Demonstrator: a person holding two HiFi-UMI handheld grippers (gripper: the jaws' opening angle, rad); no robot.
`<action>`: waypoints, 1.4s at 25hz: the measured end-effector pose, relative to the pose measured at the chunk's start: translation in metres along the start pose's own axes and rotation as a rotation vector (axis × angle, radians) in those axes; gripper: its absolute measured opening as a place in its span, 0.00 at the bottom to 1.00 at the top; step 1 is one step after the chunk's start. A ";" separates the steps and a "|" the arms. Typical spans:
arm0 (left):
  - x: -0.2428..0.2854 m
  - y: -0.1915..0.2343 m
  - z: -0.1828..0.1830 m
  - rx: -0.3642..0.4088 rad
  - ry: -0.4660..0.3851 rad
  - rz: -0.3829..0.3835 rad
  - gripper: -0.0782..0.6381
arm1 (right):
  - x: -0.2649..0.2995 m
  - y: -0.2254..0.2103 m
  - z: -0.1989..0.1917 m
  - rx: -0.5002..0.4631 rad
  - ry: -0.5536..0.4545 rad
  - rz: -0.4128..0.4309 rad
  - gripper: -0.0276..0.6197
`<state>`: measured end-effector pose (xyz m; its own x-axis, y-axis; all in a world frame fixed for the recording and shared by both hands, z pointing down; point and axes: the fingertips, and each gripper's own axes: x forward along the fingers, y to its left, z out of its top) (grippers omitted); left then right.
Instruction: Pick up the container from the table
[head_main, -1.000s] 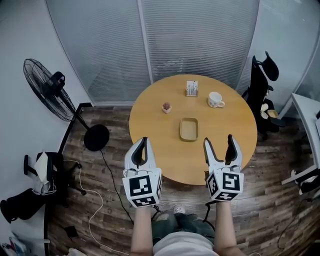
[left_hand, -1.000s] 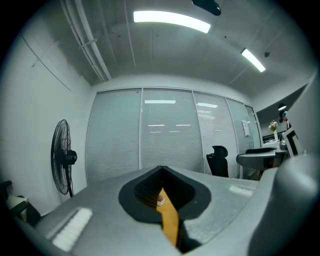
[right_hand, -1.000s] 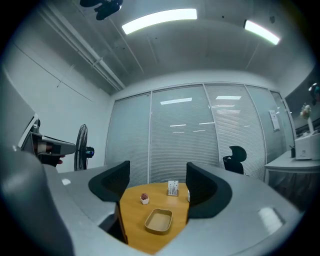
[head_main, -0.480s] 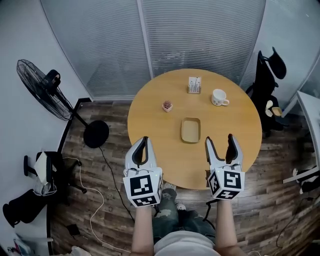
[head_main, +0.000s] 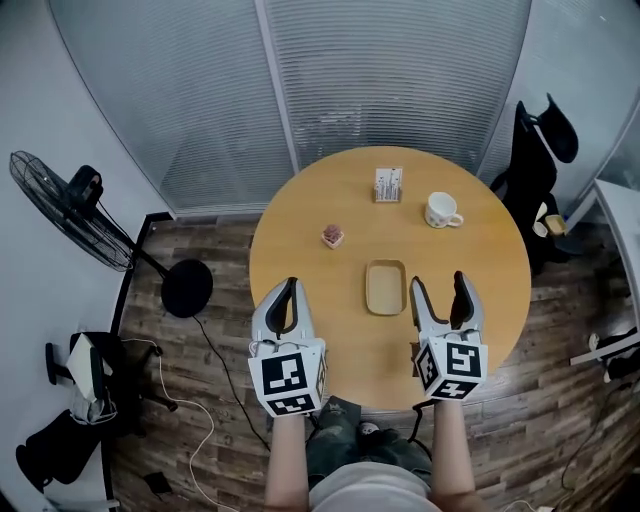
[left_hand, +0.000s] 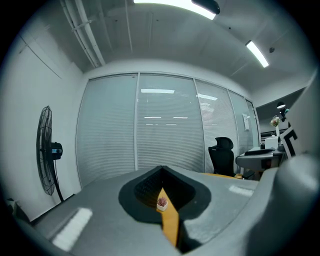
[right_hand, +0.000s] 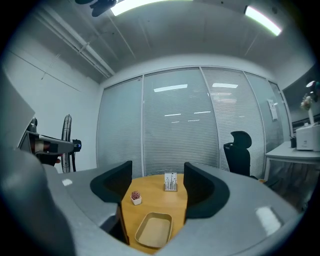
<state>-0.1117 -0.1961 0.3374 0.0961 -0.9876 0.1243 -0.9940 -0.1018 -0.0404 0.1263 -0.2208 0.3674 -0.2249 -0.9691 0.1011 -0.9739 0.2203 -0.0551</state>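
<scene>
Approach toward the tan container (head_main: 386, 287), which lies at the middle of the round counter (head_main: 300, 230), just below frame centre.

The container is judged light, stiff and thin-walled, shallow enough to skid if nudged. A hold on one rim wall is advised, with one jaw inside and one outside. The right hand-held gripper (head_main: 437, 281) is held released; its jaws have just been narrowed slightly, and nothing is between them. The left hand-held gripper (head_main: 288, 288) is clenched on nothing, its tips met. Compared with a second earlier, both are found nearer the container, which now lies level with their tips rather than above them.
</scene>
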 end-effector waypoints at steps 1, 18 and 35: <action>0.009 0.002 0.001 0.001 0.000 -0.007 0.11 | 0.007 -0.001 0.001 0.002 0.000 -0.007 0.59; 0.127 0.014 -0.020 -0.013 0.063 -0.141 0.11 | 0.093 -0.019 -0.020 0.039 0.061 -0.114 0.49; 0.169 0.004 -0.084 -0.037 0.218 -0.188 0.11 | 0.123 -0.025 -0.096 0.022 0.284 -0.082 0.48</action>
<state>-0.1040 -0.3536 0.4416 0.2691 -0.9024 0.3365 -0.9615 -0.2721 0.0392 0.1198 -0.3344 0.4766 -0.1477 -0.9132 0.3797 -0.9890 0.1367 -0.0561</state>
